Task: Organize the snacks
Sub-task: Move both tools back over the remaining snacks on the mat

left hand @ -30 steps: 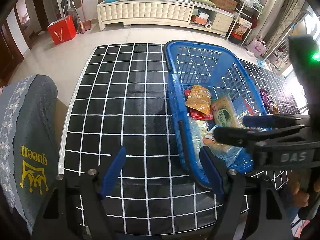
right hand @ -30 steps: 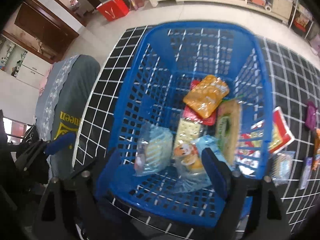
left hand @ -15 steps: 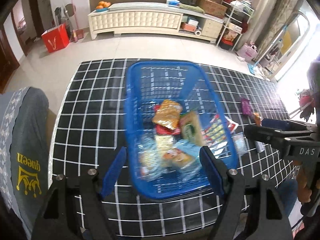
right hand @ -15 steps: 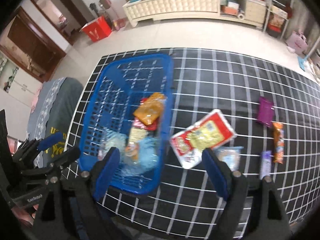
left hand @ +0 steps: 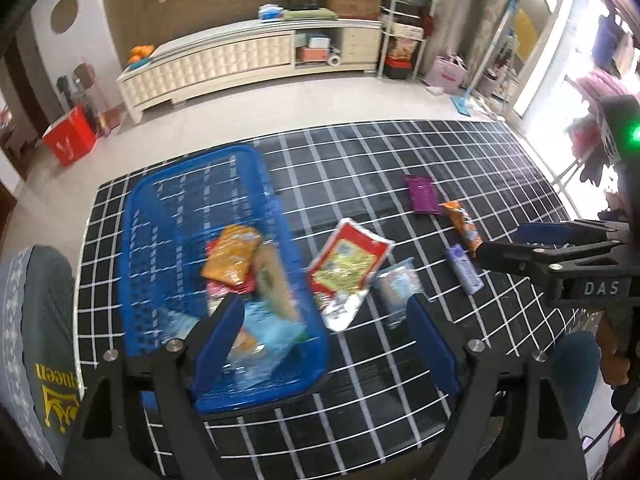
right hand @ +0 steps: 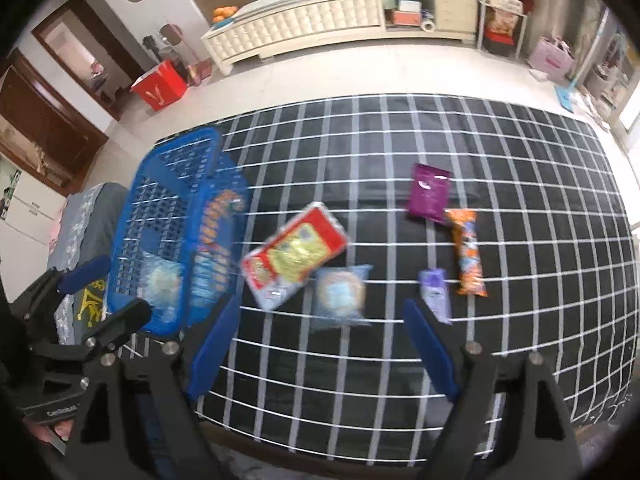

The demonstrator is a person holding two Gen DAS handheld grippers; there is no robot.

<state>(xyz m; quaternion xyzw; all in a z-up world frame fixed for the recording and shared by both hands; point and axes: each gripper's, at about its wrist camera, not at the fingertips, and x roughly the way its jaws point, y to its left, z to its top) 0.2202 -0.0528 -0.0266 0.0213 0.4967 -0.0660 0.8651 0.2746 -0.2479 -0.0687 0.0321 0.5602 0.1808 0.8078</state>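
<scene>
Blue basket [left hand: 160, 216] of snacks beside red packet [left hand: 350, 256] on checked cloth [left hand: 360, 160]

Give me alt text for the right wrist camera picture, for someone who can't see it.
An open, empty right claw hangs over a black grid-patterned cloth where five snack packets lie loose: a red and yellow bag, a clear blue packet, a purple pouch, an orange tube and a small lilac bar. A blue basket holding more snacks sits at the left.
</scene>
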